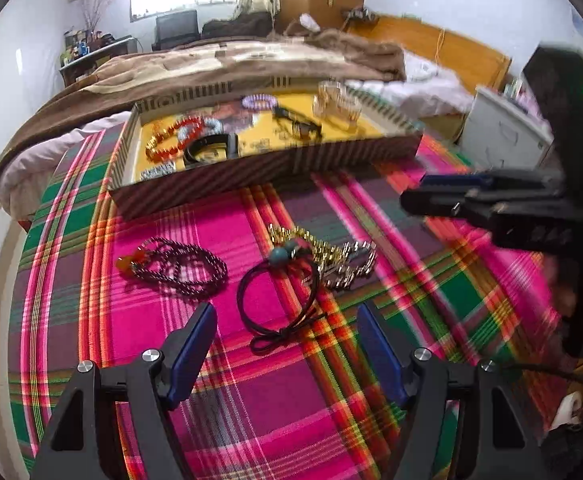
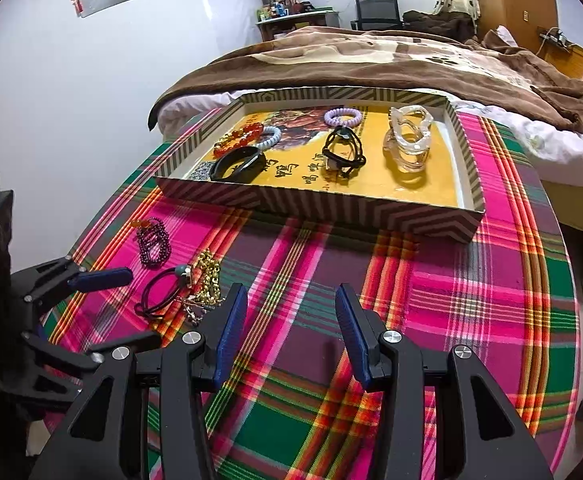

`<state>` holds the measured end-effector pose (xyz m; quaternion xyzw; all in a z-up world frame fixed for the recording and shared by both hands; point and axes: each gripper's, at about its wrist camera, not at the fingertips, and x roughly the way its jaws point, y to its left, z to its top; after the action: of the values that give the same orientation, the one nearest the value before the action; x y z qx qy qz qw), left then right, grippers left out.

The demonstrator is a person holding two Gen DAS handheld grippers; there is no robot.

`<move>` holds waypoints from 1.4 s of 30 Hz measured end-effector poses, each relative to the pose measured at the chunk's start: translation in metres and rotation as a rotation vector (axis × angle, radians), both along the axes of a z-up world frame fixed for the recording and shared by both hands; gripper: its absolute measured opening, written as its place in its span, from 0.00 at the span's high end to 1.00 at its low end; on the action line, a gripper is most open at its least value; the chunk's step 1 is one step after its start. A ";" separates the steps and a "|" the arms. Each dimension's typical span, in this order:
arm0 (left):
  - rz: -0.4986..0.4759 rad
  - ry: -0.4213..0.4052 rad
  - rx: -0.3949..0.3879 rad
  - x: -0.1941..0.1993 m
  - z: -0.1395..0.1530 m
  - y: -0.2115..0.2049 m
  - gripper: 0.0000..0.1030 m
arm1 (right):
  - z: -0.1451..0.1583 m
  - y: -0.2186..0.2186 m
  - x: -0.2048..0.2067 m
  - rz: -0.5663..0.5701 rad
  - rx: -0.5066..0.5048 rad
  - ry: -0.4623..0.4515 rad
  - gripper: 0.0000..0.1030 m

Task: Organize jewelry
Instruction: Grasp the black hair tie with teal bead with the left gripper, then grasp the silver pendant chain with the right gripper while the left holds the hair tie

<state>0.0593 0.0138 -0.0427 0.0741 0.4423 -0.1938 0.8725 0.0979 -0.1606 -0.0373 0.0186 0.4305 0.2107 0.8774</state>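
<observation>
On the plaid cloth (image 1: 275,420), near the striped tray (image 1: 267,176), lie a dark beaded necklace (image 1: 179,266), a black cord bracelet (image 1: 277,304) and a gold chain (image 1: 331,256). Just near of the cord bracelet, the left gripper (image 1: 287,328) stands open and empty. To the right, the right gripper (image 2: 291,308) is likewise open, holding nothing.
</observation>
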 end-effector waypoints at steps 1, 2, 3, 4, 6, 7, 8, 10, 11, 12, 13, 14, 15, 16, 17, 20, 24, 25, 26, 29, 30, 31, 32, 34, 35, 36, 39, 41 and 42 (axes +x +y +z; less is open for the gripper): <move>-0.008 0.002 0.015 0.000 -0.003 -0.004 0.40 | 0.000 0.000 -0.001 0.000 -0.001 0.000 0.55; -0.013 0.008 0.017 0.000 -0.005 -0.005 0.52 | 0.000 0.000 -0.001 0.001 -0.002 -0.001 0.55; -0.011 -0.008 0.027 -0.002 -0.005 -0.006 0.54 | 0.000 0.000 -0.002 0.003 -0.003 -0.001 0.55; -0.013 -0.008 0.030 -0.001 -0.006 -0.006 0.60 | 0.000 0.001 -0.001 0.006 -0.007 0.000 0.55; -0.007 -0.010 0.030 -0.001 -0.004 -0.002 0.75 | -0.001 0.001 -0.001 0.003 -0.011 0.004 0.55; -0.005 -0.007 0.025 0.000 -0.004 0.000 0.84 | -0.001 0.001 0.000 0.003 -0.009 0.006 0.55; 0.002 -0.007 0.025 0.000 -0.003 0.002 0.90 | -0.001 0.001 0.000 0.003 -0.007 0.007 0.55; 0.013 -0.017 0.021 0.000 -0.001 0.006 0.93 | -0.001 0.002 0.000 0.006 -0.006 0.006 0.55; 0.023 -0.015 0.003 0.000 0.001 0.009 0.95 | -0.002 0.003 0.000 0.011 -0.008 0.008 0.55; 0.031 -0.014 -0.011 0.001 0.002 0.012 0.95 | -0.002 0.004 0.000 0.017 -0.010 0.008 0.55; 0.041 -0.019 -0.022 0.001 0.004 0.015 0.95 | -0.002 0.005 0.000 0.022 -0.011 0.008 0.55; 0.057 -0.028 -0.027 0.001 0.007 0.018 0.95 | -0.002 0.006 -0.001 0.031 -0.012 0.007 0.55; 0.064 -0.037 -0.043 -0.001 0.011 0.022 0.95 | -0.002 0.008 -0.001 0.041 -0.014 0.004 0.55; 0.063 -0.045 -0.059 -0.002 0.016 0.025 0.95 | -0.001 0.011 -0.002 0.063 -0.019 -0.004 0.55; 0.068 -0.056 -0.072 -0.003 0.021 0.028 0.95 | -0.001 0.013 -0.004 0.081 -0.027 -0.012 0.55; 0.083 -0.095 -0.101 -0.007 0.038 0.037 0.95 | 0.002 0.026 -0.010 0.162 -0.051 -0.053 0.55; 0.112 -0.131 -0.133 -0.010 0.055 0.049 0.95 | 0.001 0.046 -0.016 0.277 -0.105 -0.087 0.55; 0.118 -0.137 -0.134 -0.011 0.057 0.049 0.95 | -0.001 0.052 -0.016 0.307 -0.132 -0.096 0.55; 0.124 -0.140 -0.134 -0.011 0.059 0.051 0.95 | -0.002 0.056 -0.016 0.320 -0.145 -0.098 0.55; 0.138 -0.140 -0.146 -0.013 0.061 0.055 0.95 | -0.008 0.064 -0.013 0.360 -0.171 -0.094 0.56; 0.145 -0.137 -0.148 -0.013 0.060 0.056 0.95 | -0.009 0.066 -0.013 0.373 -0.176 -0.093 0.59; 0.151 -0.133 -0.150 -0.013 0.059 0.057 0.95 | -0.011 0.068 -0.012 0.390 -0.182 -0.090 0.67; 0.155 -0.127 -0.153 -0.012 0.057 0.058 0.95 | -0.012 0.070 -0.012 0.401 -0.186 -0.086 0.70; 0.162 -0.117 -0.157 -0.011 0.055 0.060 0.95 | -0.016 0.071 -0.012 0.414 -0.196 -0.075 0.75; 0.165 -0.113 -0.158 -0.011 0.054 0.060 0.95 | -0.017 0.071 -0.013 0.417 -0.199 -0.073 0.79; 0.167 -0.112 -0.157 -0.010 0.053 0.061 0.95 | -0.018 0.070 -0.013 0.424 -0.197 -0.072 0.79; 0.169 -0.107 -0.164 -0.010 0.051 0.062 0.95 | -0.017 0.068 -0.017 0.434 -0.196 -0.068 0.81; 0.171 -0.104 -0.163 -0.009 0.050 0.062 0.95 | -0.017 0.068 -0.019 0.447 -0.198 -0.063 0.82; 0.172 -0.103 -0.164 -0.009 0.050 0.062 0.95 | -0.017 0.068 -0.019 0.449 -0.200 -0.061 0.82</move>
<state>0.0503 0.0758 0.0071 -0.0259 0.3842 -0.1496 0.9107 0.0786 -0.0929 -0.0543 -0.1708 0.4159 0.3572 0.8187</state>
